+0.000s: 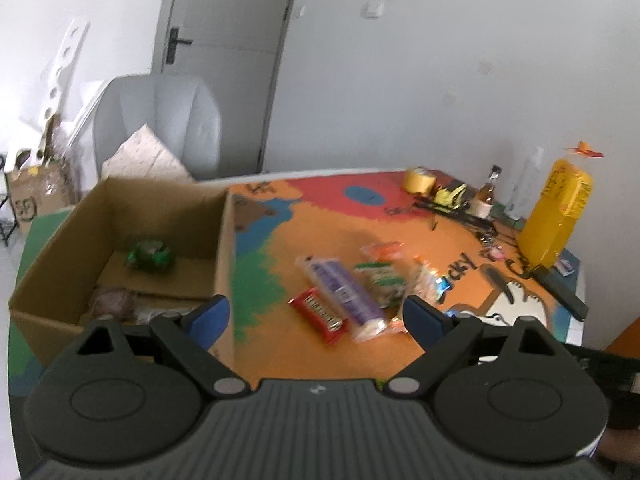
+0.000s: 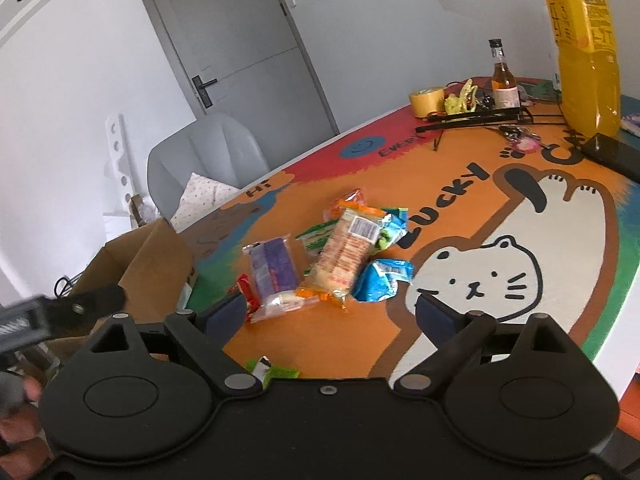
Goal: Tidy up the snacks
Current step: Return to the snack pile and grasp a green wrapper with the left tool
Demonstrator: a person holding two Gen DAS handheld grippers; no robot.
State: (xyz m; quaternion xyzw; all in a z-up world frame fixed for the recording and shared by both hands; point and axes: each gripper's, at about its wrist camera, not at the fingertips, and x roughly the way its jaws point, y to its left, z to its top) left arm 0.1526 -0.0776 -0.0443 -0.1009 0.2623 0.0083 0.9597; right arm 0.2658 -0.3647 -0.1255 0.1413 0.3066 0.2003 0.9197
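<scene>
**Snacks heaped beside the box, both tools empty**

Bright cartoon matting covers the counter (image 2: 460,320), its white cat drawn just right of the snack pile. Nearest me, the right tool (image 2: 330,312) has its jaws spread wide with nothing between them, aimed at the pile; a small green-and-white packet (image 2: 266,368) lies close under it, seen only from that side. The left tool (image 1: 316,316) is just as wide and empty, held between the cardboard box (image 1: 224,248) and the pile, probably ready to carry things across.

The pile sits just right of the box: a red bar (image 1: 318,314), a purple packet (image 1: 346,294), a long orange packet (image 2: 348,252) on top, and a blue packet (image 2: 380,282) on the cat's side. I'd guess they were gathered there for an easy reach.

Only the left view looks into the box, where a green packet (image 1: 150,256) already lies. Beyond the pile stand a tape roll (image 2: 428,100), a small bottle (image 2: 504,80) and a tall orange drink (image 2: 586,48).
</scene>
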